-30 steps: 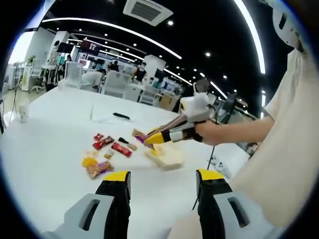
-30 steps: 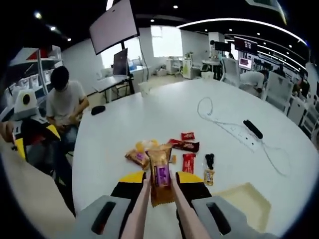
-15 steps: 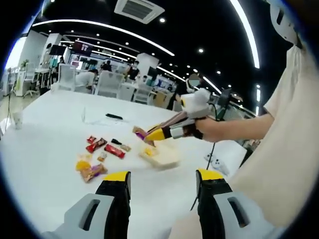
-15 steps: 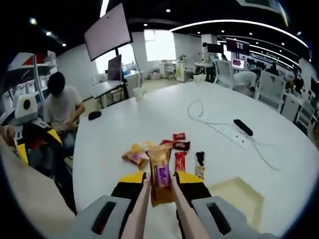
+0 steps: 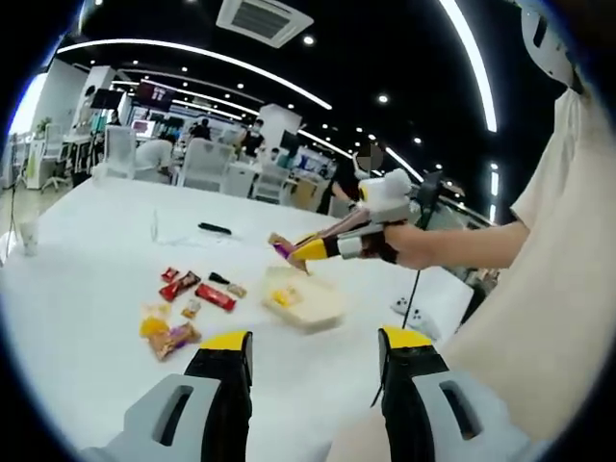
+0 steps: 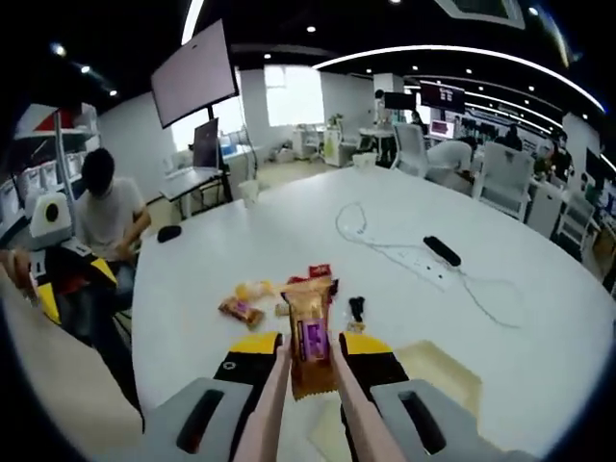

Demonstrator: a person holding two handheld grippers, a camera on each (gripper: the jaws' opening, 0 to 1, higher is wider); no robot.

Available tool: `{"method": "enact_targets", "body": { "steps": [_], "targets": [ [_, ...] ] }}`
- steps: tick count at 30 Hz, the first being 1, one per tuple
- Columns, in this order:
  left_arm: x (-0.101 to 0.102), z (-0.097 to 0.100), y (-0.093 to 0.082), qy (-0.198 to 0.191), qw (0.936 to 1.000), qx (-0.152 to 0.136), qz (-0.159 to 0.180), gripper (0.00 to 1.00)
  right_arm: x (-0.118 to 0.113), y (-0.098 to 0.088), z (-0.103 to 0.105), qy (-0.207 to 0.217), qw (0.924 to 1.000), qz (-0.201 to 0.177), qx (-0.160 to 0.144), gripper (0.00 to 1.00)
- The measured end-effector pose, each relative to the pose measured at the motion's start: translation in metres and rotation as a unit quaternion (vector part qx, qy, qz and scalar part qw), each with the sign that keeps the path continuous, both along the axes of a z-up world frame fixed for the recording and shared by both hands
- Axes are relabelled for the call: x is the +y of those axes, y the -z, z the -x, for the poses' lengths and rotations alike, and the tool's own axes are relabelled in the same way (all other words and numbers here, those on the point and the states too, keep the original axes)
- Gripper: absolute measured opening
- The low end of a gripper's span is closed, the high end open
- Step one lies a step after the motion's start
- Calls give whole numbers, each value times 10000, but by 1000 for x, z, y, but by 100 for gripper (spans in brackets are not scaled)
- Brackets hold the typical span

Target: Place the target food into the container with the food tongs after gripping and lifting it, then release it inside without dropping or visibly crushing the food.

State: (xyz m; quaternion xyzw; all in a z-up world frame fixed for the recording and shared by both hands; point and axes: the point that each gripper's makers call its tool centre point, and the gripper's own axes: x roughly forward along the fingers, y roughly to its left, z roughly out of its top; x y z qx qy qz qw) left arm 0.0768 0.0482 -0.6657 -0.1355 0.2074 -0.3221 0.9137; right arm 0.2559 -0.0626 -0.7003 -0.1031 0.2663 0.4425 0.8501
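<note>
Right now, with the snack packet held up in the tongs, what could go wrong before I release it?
1. The tongs pinch the orange snack packet only by its sides, up off the table; it could slip out.
2. The container lies down and to the side of the packet, near the scattered snacks; releasing now would probably miss it.
3. Squeezing harder to stop slipping could crush the food.

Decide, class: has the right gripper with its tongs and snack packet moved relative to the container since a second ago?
Yes. In the left gripper view the right gripper has risen, lifting the snack packet clear above the container.
</note>
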Motion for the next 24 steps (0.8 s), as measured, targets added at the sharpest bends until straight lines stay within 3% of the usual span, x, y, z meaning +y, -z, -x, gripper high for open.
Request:
{"method": "enact_targets", "body": {
  "steps": [16, 24],
  "targets": [
    [-8, -1, 4, 137, 9999, 19, 52, 52, -38, -11, -16, 540, 9984, -71, -158, 22],
    [-11, -3, 5, 206, 9998, 17, 76, 52, -55, -8, -17, 757, 9971, -89, -92, 22]
  ]
}}
